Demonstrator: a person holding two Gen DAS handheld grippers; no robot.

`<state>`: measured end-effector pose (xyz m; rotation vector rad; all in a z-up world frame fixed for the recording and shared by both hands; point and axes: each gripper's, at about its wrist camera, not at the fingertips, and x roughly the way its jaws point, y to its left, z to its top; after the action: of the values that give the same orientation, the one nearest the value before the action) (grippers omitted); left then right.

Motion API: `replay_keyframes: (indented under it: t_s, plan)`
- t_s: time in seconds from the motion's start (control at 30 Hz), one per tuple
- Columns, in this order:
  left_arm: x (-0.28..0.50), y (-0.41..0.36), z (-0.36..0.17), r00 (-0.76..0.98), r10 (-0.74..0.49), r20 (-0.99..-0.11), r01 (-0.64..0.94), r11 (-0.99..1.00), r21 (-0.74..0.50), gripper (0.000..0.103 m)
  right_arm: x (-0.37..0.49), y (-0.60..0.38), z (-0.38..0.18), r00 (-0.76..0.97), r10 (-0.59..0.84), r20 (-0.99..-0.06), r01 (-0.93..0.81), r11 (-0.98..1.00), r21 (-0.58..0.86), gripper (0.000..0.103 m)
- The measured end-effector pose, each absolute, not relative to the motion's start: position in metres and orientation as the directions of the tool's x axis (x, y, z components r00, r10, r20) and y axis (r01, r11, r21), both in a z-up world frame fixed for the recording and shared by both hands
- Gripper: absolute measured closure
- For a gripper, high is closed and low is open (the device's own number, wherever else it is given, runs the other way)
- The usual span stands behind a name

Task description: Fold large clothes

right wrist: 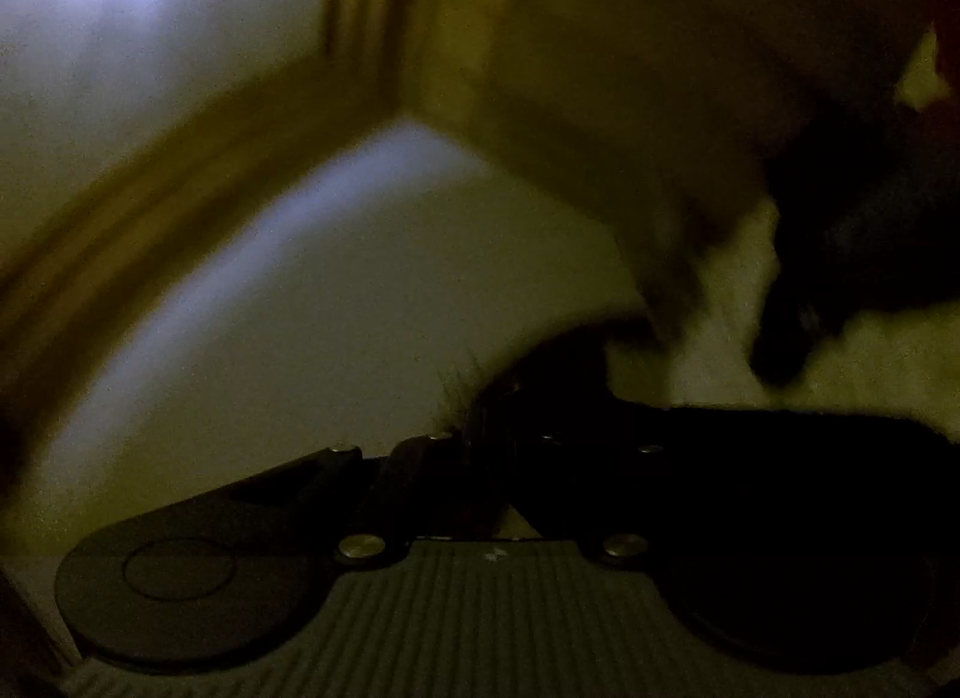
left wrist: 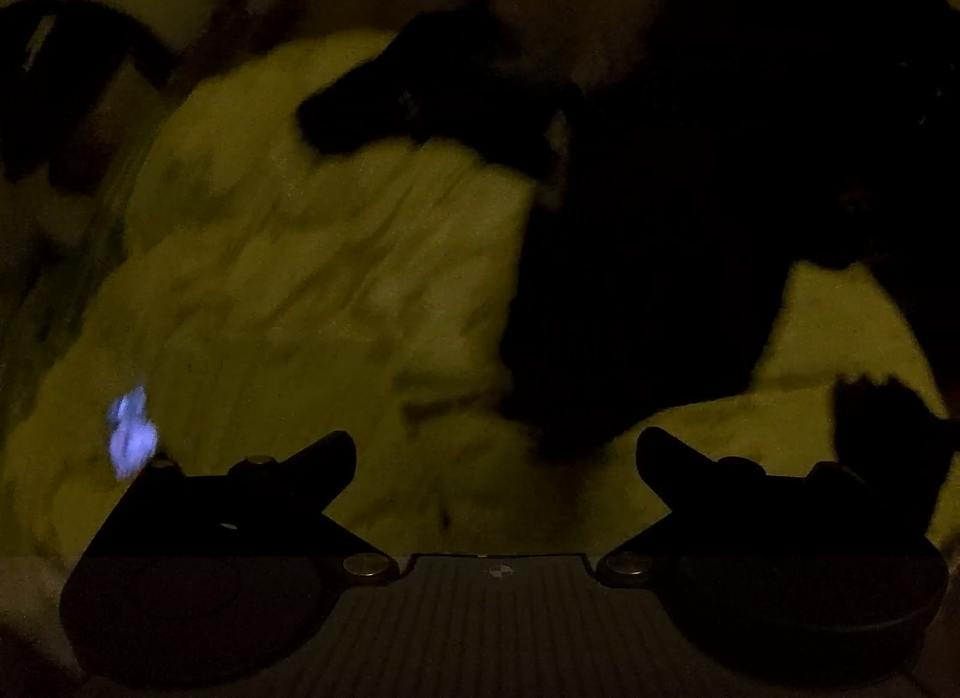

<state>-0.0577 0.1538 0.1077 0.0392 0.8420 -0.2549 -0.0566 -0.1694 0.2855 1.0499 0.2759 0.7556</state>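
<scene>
The left gripper [left wrist: 496,458], jaws spread wide, hovers over yellowish bedding [left wrist: 300,278]; the right gripper [right wrist: 498,416] clenches a dark garment [right wrist: 870,218] at lower centre.

In the dim left wrist view, the left gripper [left wrist: 497,458] has two black, wedge-shaped fingers [left wrist: 318,467] rising from round black housings at the lower corners. Silver screws [left wrist: 366,565] flank a ribbed grey base plate [left wrist: 498,620] bearing a small crosshair mark. The right gripper [right wrist: 504,434] has the same black discs, silver screws [right wrist: 361,545] and ribbed grey plate [right wrist: 492,608].
</scene>
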Motion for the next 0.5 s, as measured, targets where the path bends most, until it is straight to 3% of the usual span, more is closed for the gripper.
replay_keyframes:
  t_s: [0.1,0.27,0.3,0.33,0.37,0.43,0.5]
  plan:
    - [-0.066,0.134,0.126,0.692,-0.253,-0.676,0.324,0.946,-0.021,0.000,-0.081,-0.202,0.328,0.775,0.601,0.195,-0.474,0.348,0.809,0.095]
    - [-0.058,0.089,0.129,0.789,-0.212,-0.577,0.346,0.929,0.131,0.000,-0.111,-0.218,0.352,0.795,0.580,0.179,-0.478,0.418,0.773,0.095]
    - [-0.053,0.086,0.127,0.780,-0.223,-0.585,0.355,0.927,0.121,0.012,-0.115,-0.217,0.354,0.803,0.577,0.149,-0.471,0.461,0.752,0.095]
    - [-0.043,0.084,0.124,0.749,-0.252,-0.612,0.375,0.924,0.079,0.037,-0.114,-0.210,0.352,0.817,0.565,0.114,-0.456,0.513,0.727,0.095]
    - [-0.032,0.087,0.121,0.702,-0.305,-0.643,0.398,0.917,-0.001,0.052,-0.109,-0.204,0.344,0.845,0.532,0.060,-0.415,0.580,0.700,0.096]
    - [-0.012,0.094,0.117,0.659,-0.380,-0.649,0.400,0.908,-0.125,0.053,-0.091,-0.207,0.328,0.870,0.493,-0.001,-0.337,0.596,0.729,0.095]
    - [0.014,0.096,0.112,0.655,-0.360,-0.664,0.352,0.923,-0.153,0.052,-0.056,-0.200,0.305,0.907,0.417,-0.063,-0.270,0.689,0.673,0.095]
